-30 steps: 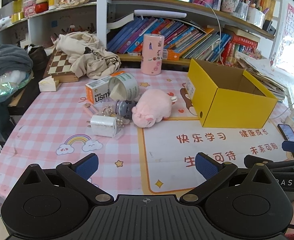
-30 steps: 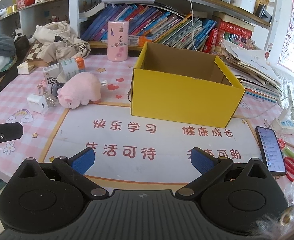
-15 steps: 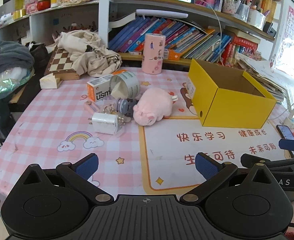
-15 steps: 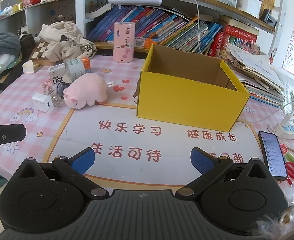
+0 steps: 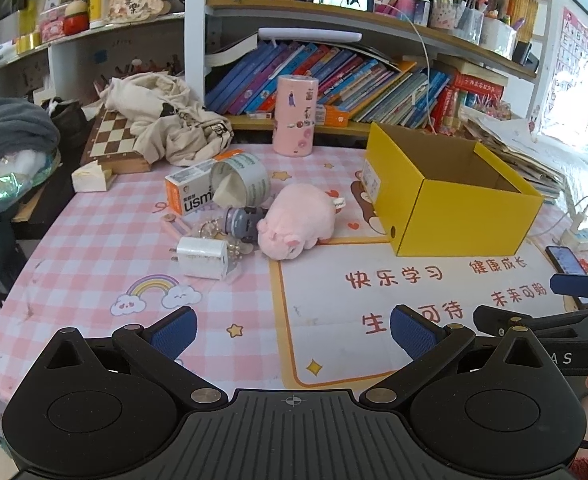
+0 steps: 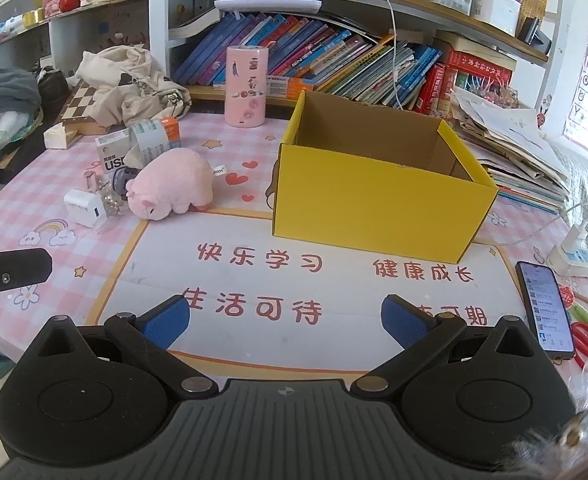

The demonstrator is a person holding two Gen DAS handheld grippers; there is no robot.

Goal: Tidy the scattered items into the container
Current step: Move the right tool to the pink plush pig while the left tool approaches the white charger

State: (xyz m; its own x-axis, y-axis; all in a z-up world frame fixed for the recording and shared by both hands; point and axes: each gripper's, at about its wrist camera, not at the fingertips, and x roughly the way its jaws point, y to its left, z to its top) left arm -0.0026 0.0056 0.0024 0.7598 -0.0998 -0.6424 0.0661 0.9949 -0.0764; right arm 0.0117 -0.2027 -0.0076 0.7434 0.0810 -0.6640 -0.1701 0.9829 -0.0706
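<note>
Both the left hand-held gripper (image 5: 292, 330) and the right hand-held gripper (image 6: 286, 320) are held apart and empty above the surface (image 5: 94, 280). Ahead, the pink plush pig (image 5: 297, 222), white charger (image 5: 202, 258) and carton (image 5: 190, 196) are seen left of the yellow box (image 6: 377, 204).

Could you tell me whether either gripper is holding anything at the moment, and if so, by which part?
Nothing is held. The left gripper and right gripper are both open and empty above the table.
</note>
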